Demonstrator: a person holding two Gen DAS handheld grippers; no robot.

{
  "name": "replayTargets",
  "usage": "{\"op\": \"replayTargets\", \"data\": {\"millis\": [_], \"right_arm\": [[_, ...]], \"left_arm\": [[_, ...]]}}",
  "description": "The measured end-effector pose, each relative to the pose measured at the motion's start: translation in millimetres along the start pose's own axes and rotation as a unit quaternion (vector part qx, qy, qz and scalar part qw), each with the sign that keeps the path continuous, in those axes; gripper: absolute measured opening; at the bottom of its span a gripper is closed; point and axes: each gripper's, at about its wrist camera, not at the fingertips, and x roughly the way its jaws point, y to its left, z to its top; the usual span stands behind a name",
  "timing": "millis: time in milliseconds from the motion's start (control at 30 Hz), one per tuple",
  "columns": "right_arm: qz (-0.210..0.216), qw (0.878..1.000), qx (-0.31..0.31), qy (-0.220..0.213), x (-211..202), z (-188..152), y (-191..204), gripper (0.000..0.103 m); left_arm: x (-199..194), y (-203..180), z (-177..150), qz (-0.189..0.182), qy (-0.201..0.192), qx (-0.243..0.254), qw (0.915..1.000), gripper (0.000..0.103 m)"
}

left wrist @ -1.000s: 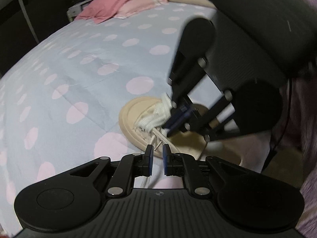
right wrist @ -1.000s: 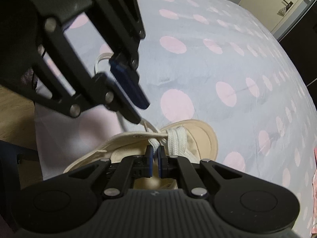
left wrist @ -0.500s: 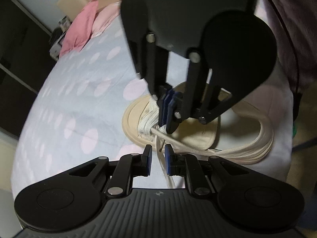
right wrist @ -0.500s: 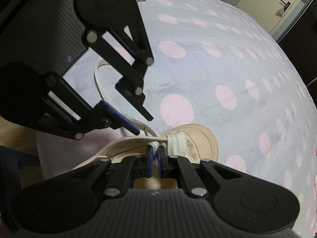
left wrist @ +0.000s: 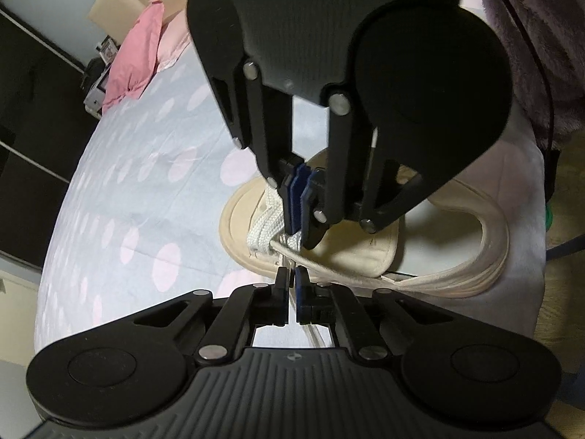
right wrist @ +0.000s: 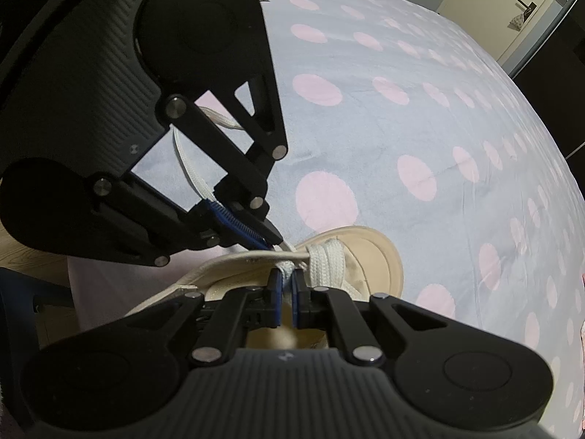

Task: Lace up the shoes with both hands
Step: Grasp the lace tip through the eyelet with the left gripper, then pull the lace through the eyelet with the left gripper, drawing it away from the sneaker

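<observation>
A dotted bedspread (right wrist: 420, 117) runs ahead of my tongs, with the cream shoe (left wrist: 365, 256) just beyond both tips. If I tug unevenly, the lace (right wrist: 325, 259) could slip out. My left gripper (left wrist: 291, 278) is pressed together on the lace end. My right gripper (right wrist: 287, 278) pinches a lace crossing.

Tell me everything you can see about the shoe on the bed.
The shoe is a cream canvas sneaker with a pale rubber toe rim, lying on the polka-dot bedsheet near the bed's edge. Thick white woven laces cross its front. The right tongs pinch a lace over the tongue; the left tongs are shut on a lace strand beside it.
</observation>
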Motion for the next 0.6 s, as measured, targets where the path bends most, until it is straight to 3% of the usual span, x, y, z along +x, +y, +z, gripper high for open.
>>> {"op": "replayTargets", "data": {"millis": [133, 200, 333, 400, 600], "right_arm": [[-0.008, 1.0, -0.007, -0.004, -5, -1, 4, 0.014], [-0.019, 1.0, -0.007, -0.012, -10, -3, 5, 0.033], [-0.038, 0.999, 0.009, -0.027, -20, -6, 1, 0.043], [-0.046, 0.998, 0.02, -0.029, -22, -10, -2, 0.054], [-0.064, 0.997, 0.04, -0.02, -22, -24, -3, 0.055]], "left_arm": [[-3, 5, 0, 0.003, 0.005, -0.008, 1.0, 0.001], [-4, 6, -1, 0.005, 0.007, -0.01, 0.9999, 0.001], [-9, 12, -3, 0.007, 0.007, -0.025, 0.9996, 0.001], [-11, 15, -4, 0.009, 0.007, -0.032, 0.9994, 0.001], [-20, 20, -9, 0.017, 0.007, -0.052, 0.9985, 0.001]]}}
